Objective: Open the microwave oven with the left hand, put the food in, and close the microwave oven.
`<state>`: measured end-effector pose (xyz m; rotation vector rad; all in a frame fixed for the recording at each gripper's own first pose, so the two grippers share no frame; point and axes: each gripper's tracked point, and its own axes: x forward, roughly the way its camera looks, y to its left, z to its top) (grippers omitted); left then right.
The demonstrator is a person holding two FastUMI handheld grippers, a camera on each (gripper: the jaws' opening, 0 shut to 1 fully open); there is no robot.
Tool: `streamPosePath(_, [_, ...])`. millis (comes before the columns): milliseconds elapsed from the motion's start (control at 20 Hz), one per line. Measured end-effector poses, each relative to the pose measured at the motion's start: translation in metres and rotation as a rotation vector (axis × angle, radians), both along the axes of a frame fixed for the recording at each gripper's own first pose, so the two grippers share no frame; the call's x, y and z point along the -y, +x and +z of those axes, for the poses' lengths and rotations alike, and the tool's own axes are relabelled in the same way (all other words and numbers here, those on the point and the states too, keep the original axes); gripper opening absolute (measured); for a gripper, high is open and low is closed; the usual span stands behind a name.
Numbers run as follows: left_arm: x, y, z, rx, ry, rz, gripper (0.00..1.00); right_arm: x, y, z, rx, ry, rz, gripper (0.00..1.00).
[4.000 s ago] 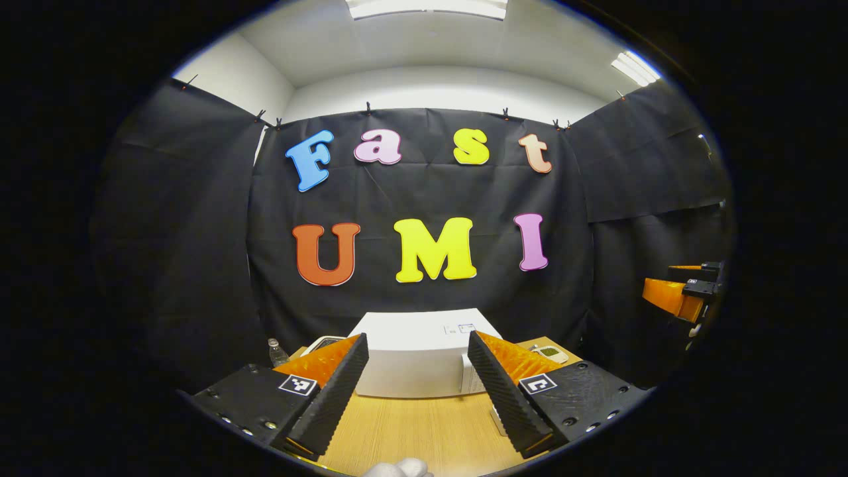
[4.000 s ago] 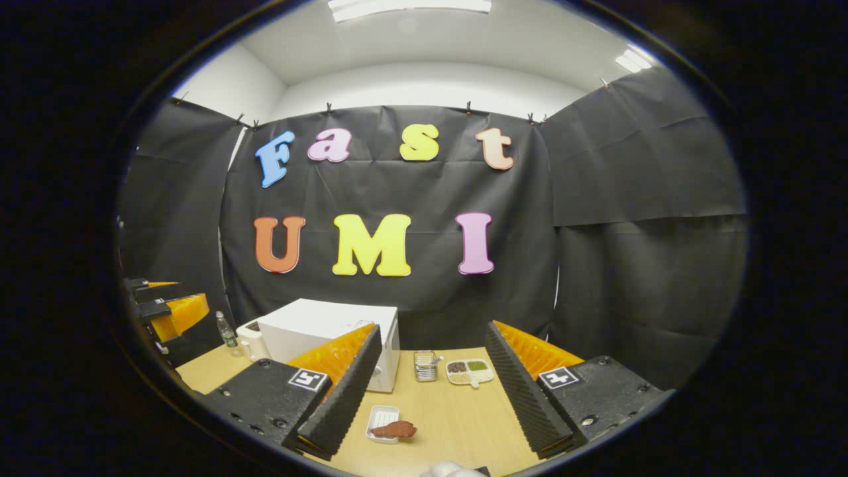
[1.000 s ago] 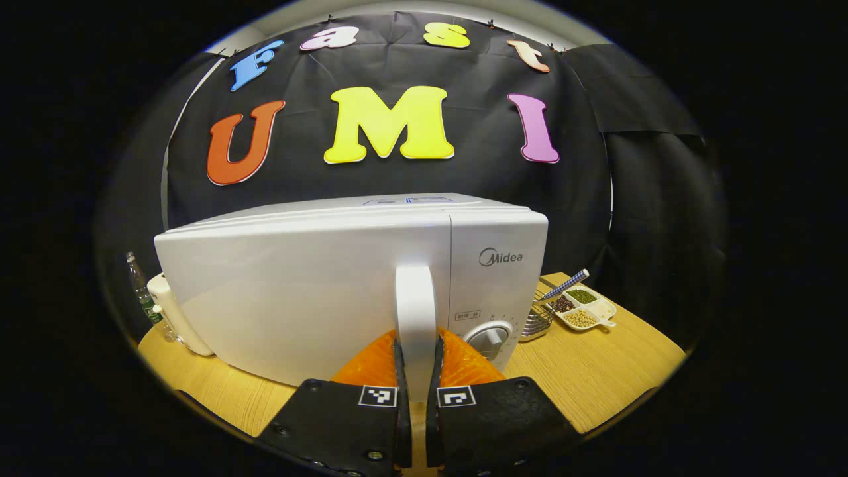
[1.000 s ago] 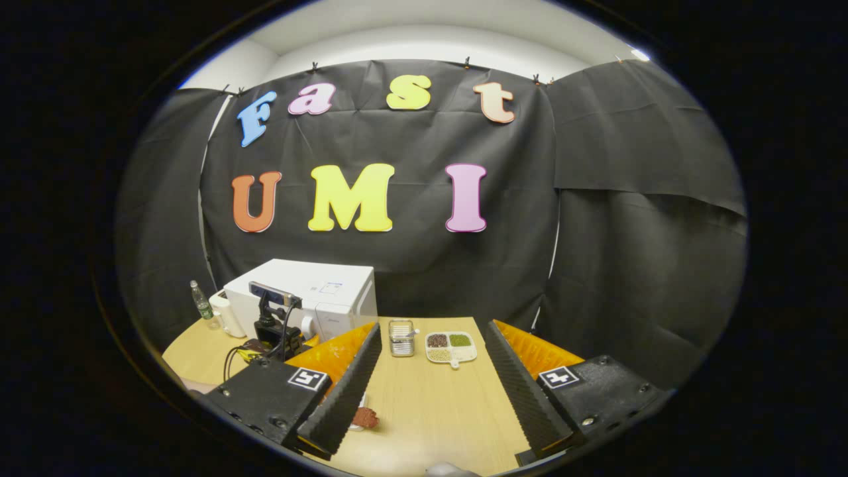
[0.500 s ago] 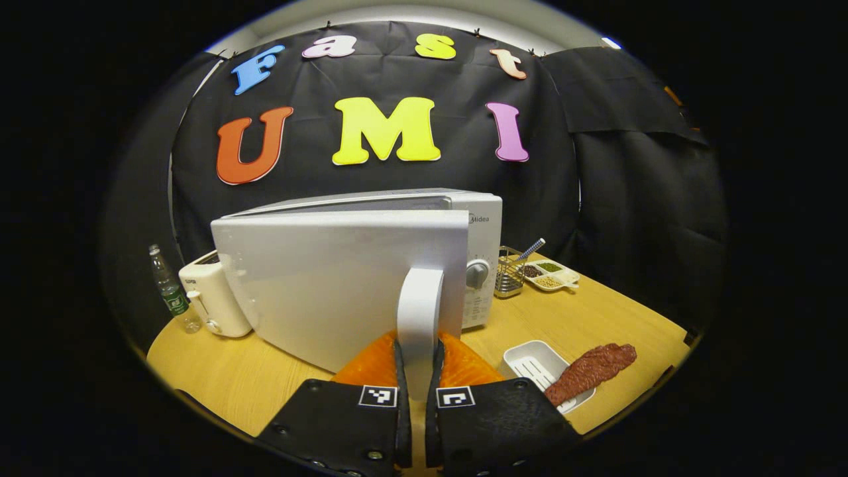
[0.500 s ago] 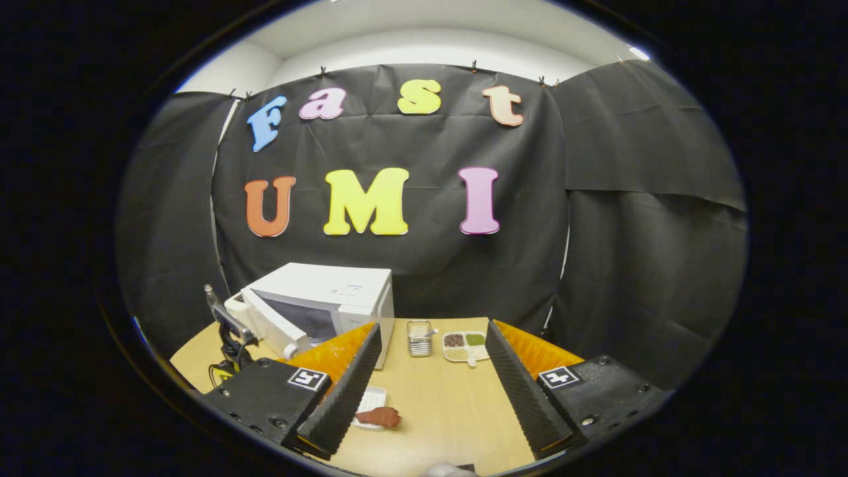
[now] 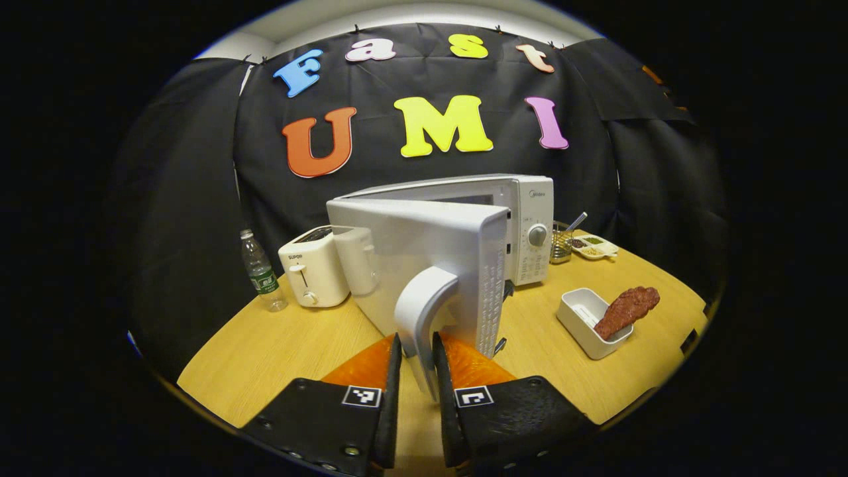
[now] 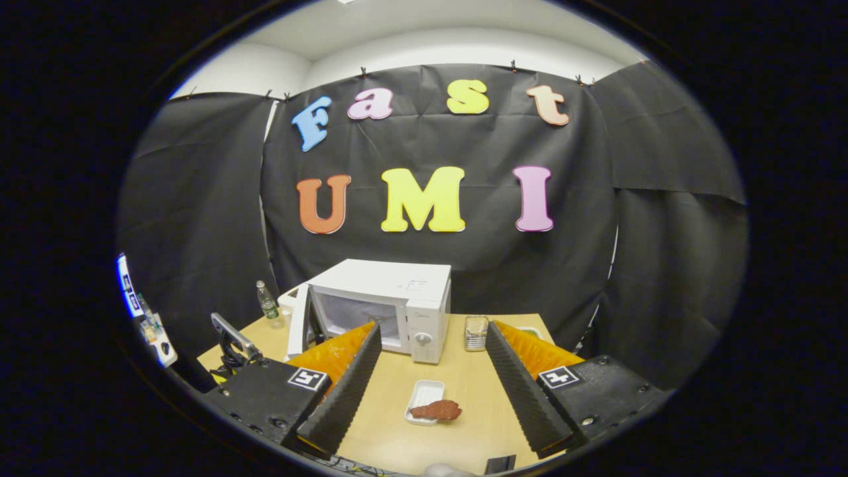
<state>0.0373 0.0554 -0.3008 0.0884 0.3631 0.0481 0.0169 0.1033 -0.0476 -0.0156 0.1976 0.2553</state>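
Microwave door (image 7: 424,265) open, left gripper (image 7: 414,361) clamping handle (image 7: 421,311).

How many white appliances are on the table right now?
2: the microwave at the table's back, door swung open, and a toaster just left of it. Others may be hidden behind the door.

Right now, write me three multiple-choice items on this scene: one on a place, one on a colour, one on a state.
1. Where does the toaster stand?
A. Beside the water bottle
B. On top of the microwave
C. In the white tray

2. What colour is the piece of food?
A. Green
B. Reddish brown
C. Yellow

3. How is the microwave door?
A. Shut
B. Taken off
C. Swung open

Key: 1 A, toaster and bottle stand side by side on the table; 2 B, it lies reddish brown across the tray's edge; 3 C, the left tongs clamp the door handle and the cavity shows in the right gripper view.
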Motion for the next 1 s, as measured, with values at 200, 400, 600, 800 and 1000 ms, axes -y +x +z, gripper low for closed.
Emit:
streamPosePath(200, [-0.027, -0.01, 0.003, -0.005, -0.028, 0.049, 0.82, -0.01, -0.012, 0.001, 0.011, -0.007, 0.03, 0.92])
streamPosePath(400, [-0.036, -0.015, 0.016, 0.03, -0.007, 0.058, 0.94, -0.01, -0.021, -0.004, 0.008, -0.018, 0.037, 0.92])
streamPosePath(600, [-0.046, -0.026, 0.017, 0.037, -0.017, 0.078, 0.94, -0.012, -0.029, -0.009, -0.003, -0.011, 0.049, 0.92])
streamPosePath(800, [-0.074, -0.039, 0.017, 0.028, -0.018, 0.136, 0.95, -0.009, -0.033, -0.013, -0.009, -0.009, 0.047, 0.92])
streamPosePath(1000, [-0.116, -0.057, 0.017, 0.035, 0.017, 0.209, 0.95, -0.009, -0.036, -0.021, -0.017, -0.004, 0.048, 0.92])
